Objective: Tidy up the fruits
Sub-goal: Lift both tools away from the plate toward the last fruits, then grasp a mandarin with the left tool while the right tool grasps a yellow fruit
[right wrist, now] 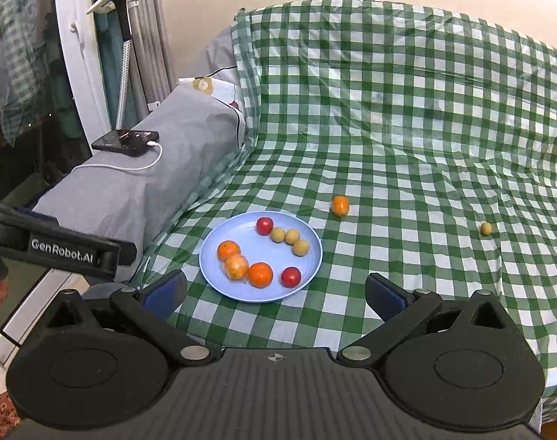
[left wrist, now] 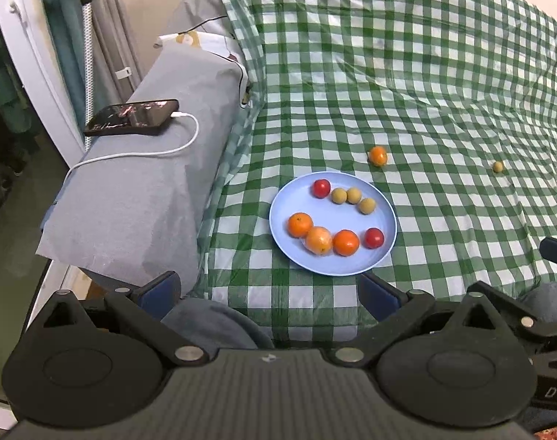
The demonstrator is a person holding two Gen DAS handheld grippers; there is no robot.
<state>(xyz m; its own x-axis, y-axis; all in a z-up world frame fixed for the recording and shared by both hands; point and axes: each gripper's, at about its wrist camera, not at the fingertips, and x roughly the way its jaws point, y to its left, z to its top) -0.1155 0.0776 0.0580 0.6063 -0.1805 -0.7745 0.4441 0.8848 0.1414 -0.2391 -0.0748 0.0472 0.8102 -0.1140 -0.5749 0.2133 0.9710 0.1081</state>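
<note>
Both your left gripper (left wrist: 269, 295) and right gripper (right wrist: 275, 293) hover wide and empty; beyond their fingers the blue plate (right wrist: 212, 286) groups fruit, one orange (right wrist: 340, 205) stranded further out

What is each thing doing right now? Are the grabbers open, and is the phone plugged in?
Left gripper: open, empty.
Right gripper: open, empty.
Blue plate: upright on the checked cloth, holding eight fruits.
Loose orange: on the cloth, off the plate.
Loose small yellow fruit: on the cloth, off the plate.
Phone: screen lit, white cable plugged in.
</note>
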